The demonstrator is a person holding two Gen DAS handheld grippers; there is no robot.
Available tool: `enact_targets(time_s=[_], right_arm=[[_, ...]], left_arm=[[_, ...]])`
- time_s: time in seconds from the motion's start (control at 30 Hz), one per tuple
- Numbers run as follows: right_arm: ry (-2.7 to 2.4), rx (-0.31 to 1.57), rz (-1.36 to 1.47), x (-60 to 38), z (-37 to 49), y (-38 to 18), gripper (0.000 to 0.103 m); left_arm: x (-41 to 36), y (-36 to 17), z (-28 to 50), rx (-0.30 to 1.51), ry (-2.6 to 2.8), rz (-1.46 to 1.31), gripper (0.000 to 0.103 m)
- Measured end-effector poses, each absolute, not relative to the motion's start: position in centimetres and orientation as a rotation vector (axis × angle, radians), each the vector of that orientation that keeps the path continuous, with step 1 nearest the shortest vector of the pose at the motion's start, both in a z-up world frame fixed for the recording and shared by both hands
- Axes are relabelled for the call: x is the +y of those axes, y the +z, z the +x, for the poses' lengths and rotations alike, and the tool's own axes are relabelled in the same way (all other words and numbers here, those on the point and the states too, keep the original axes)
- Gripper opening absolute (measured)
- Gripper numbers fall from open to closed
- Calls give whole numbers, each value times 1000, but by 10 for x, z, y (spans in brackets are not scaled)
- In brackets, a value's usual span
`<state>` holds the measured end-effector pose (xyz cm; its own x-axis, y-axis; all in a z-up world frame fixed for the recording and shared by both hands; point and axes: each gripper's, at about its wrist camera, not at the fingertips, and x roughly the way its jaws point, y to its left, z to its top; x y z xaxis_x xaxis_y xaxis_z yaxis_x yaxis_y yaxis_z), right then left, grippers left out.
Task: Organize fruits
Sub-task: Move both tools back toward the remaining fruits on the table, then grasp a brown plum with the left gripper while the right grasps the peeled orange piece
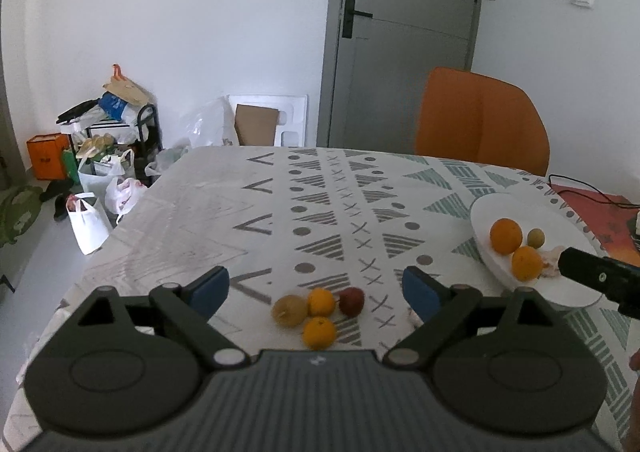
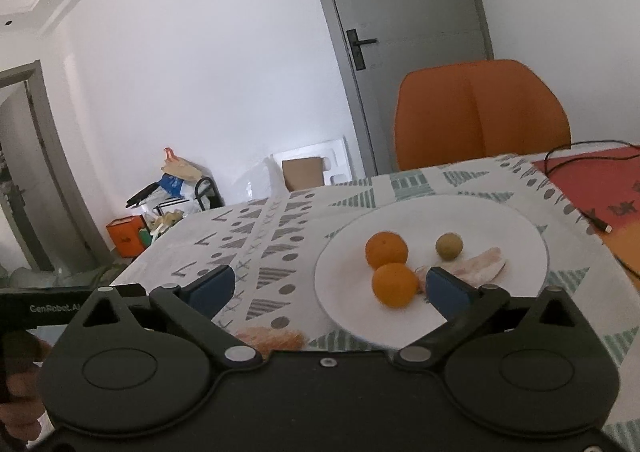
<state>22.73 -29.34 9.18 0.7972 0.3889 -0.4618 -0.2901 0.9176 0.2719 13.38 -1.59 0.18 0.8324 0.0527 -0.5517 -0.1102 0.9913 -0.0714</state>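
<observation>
1. Four loose fruits sit in a tight cluster on the patterned surface [image 1: 224, 220]: a yellowish-brown fruit [image 1: 289, 310], an upper orange [image 1: 321, 302], a dark red fruit [image 1: 352, 301] and a nearer orange [image 1: 319, 332]. They are touching or very nearly so.
2. The cluster lies straight ahead of the left claw [image 1: 316, 288], low between its two blue pads and slightly nearer the camera than the fingertips. All of these fruits are round, so no long axis governs the approach.
3. The left claw is spread wide and holds nothing; its gap looks wide enough to span any single fruit.
4. The white plate [image 2: 516, 228] lies to the right of the cluster, well apart from it. It already carries a far orange [image 2: 386, 249], a close orange [image 2: 395, 284], a small green fruit [image 2: 449, 246] and some pale peel [image 2: 484, 266].
5. The right claw [image 2: 330, 282] hovers at the plate's near edge, also spread wide and empty.
6. Judgement: the left claw is clearly the nearer one for the loose fruits. The likely next move is a short drop onto the nearer orange, then a carry rightward to the plate.
7. Risk: closing on one fruit may nudge its neighbours and set them rolling.
</observation>
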Motion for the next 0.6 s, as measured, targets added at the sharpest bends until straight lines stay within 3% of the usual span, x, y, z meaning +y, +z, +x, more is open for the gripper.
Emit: enact_targets(time_s=[0.4,0.6], right_arm=[[472,593,194,-263,227,77,101],[477,615,167,-253,229,73,99]], left_arm=[[7,-17,122,605,111,-143,89],[8,-31,123,636,90,-170,81]])
